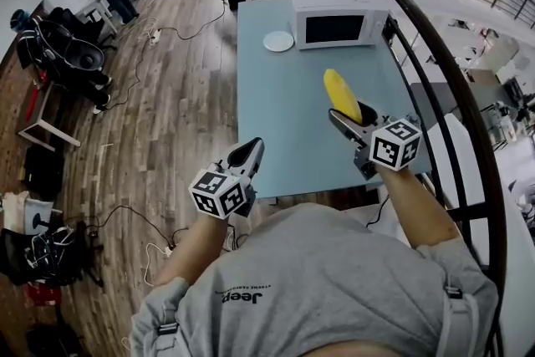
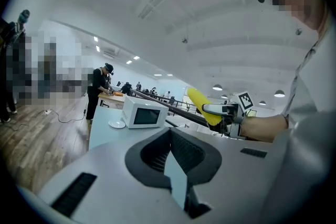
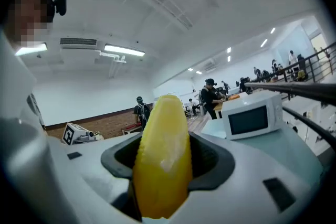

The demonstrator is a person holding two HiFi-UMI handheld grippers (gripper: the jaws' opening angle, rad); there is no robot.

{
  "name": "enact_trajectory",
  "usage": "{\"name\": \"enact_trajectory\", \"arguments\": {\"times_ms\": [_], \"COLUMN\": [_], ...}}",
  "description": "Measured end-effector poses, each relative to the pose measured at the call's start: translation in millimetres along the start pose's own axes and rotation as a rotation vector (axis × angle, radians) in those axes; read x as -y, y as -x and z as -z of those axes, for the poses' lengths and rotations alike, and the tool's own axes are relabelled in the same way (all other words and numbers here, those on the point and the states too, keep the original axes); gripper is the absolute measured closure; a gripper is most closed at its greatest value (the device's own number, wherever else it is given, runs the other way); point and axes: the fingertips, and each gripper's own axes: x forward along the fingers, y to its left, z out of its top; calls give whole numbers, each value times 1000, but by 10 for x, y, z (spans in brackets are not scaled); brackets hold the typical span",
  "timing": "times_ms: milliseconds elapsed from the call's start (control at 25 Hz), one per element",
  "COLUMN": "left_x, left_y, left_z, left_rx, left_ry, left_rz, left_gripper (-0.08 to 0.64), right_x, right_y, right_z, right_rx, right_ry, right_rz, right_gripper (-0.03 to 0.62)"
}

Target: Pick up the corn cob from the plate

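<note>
A yellow corn cob [image 1: 343,94] sticks out forward from my right gripper [image 1: 347,117], which is shut on its near end above the right side of the blue-grey table [image 1: 284,121]. In the right gripper view the cob [image 3: 163,155] fills the space between the jaws. The white plate [image 1: 278,41] lies bare at the far end of the table, left of the microwave. My left gripper [image 1: 253,148] hovers at the table's near left corner with its jaws together and nothing in them. The left gripper view shows the cob [image 2: 202,105] held off to the right.
A white microwave [image 1: 334,12] stands at the far end of the table. A black railing [image 1: 435,54] curves along the right side. Wooden floor with cables lies to the left, and people work at desks farther back.
</note>
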Motion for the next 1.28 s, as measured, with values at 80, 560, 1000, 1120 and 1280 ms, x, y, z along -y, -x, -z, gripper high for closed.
{"name": "enact_trajectory", "arguments": {"times_ms": [80, 560, 1000, 1120, 1280], "left_x": [-5, -130, -167, -148, -137], "left_y": [9, -29, -25, -11, 1], "left_z": [140, 550, 539, 538, 534], "left_rx": [-23, -100, -95, -94, -93], "left_ry": [7, 49, 63, 60, 60], "left_rz": [1, -19, -31, -27, -29], "left_gripper": [546, 546, 546, 546, 546], "right_x": [-35, -141, -142, -151, -162], "right_y": [-8, -95, -133, -134, -134], "right_z": [272, 1220, 1127, 1106, 1088], "right_rx": [-34, -168, -150, -146, -152], "right_ry": [-66, -294, -339, -338, -320], "right_rz": [-28, -114, -151, -152, -151], "right_gripper": [336, 336, 336, 335, 335]}}
